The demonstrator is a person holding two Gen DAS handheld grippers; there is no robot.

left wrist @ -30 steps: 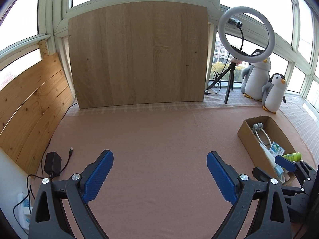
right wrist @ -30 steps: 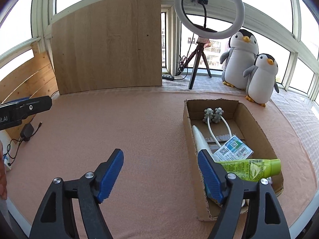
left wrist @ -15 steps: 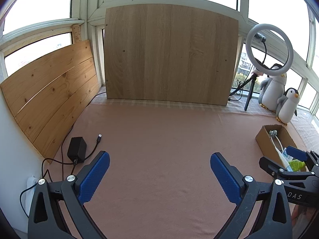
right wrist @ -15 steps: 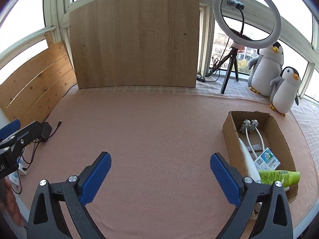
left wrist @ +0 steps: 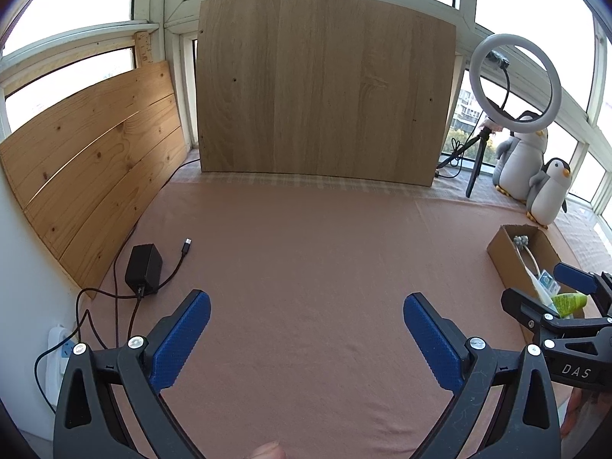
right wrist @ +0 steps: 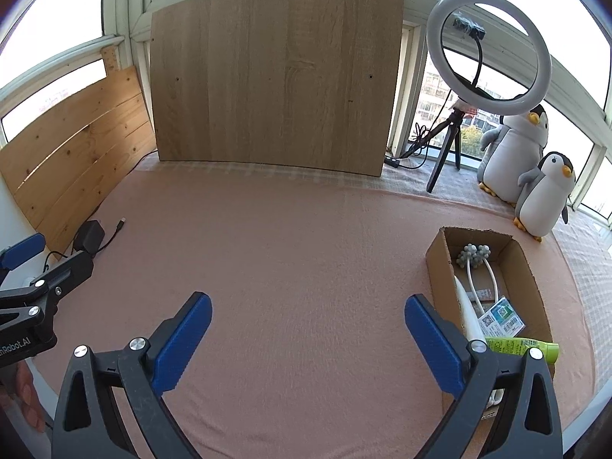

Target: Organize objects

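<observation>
A cardboard box (right wrist: 440, 264) sits on the pink cloth at the right. In it lie a green tube (right wrist: 520, 346), a white massager with grey balls (right wrist: 474, 254), a white tube (right wrist: 468, 306) and a printed packet (right wrist: 501, 317). My right gripper (right wrist: 308, 301) is open over bare cloth just left of the box, with nothing between its blue pads. My left gripper (left wrist: 306, 300) is also open and empty above the cloth. In the left wrist view the box (left wrist: 501, 252) lies far right, partly behind the right gripper (left wrist: 543, 287).
A large wooden board (right wrist: 275, 76) stands at the back and a slatted wooden panel (left wrist: 95, 160) along the left. A black power adapter (left wrist: 143, 267) with its cable lies near the left edge. A ring light (right wrist: 489, 46) and two plush penguins (right wrist: 543, 195) stand at the back right.
The right gripper's jaws have spread wider and drawn back from the box, which now looks smaller and further right. The left view has swung left, bringing the adapter further in.
</observation>
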